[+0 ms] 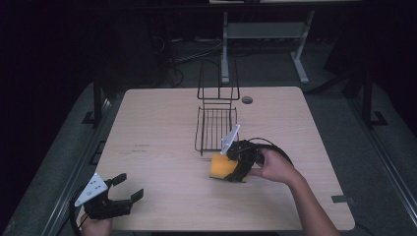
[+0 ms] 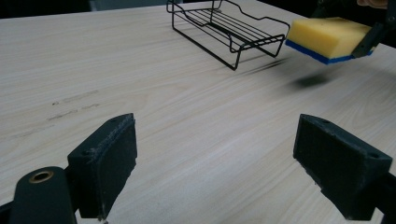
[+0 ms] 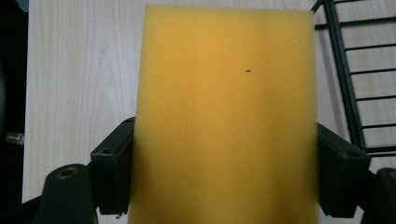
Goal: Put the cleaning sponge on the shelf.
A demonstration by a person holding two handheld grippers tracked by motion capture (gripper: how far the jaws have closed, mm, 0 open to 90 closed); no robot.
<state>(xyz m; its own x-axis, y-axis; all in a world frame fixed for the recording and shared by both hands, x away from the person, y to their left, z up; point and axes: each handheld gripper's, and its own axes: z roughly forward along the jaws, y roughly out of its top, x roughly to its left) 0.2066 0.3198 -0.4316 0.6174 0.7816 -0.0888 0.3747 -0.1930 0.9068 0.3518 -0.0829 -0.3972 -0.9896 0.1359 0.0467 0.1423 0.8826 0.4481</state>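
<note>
— Holding anything, that right gripper [image 1: 231, 169]?
— Yes, it is clamped on the soft yellow sponge with a blue underside [image 1: 222, 167], lifted off the pale wooden worktop [image 1: 157, 147], just beside the black wire rack [image 1: 215, 125].
— And the left gripper [image 1: 129, 187]?
— Jaws wide apart, holding nothing, low near the worktop's front corner.

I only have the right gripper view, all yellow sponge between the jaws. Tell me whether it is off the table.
Observer: Yes. In the left gripper view the sponge hangs above the wood with its shadow on the table beneath it.
Operator: Give me what is under the yellow.
Observer: A blue layer runs along its underside.
Operator: Report the rack's shape.
Observer: The wire rack has a flat tray in front and a tall upright frame at its far end; the sponge is at its near end.
Operator: Say what the other gripper is doing.
Observer: The left gripper sits open at the near left corner, holding nothing.
</note>
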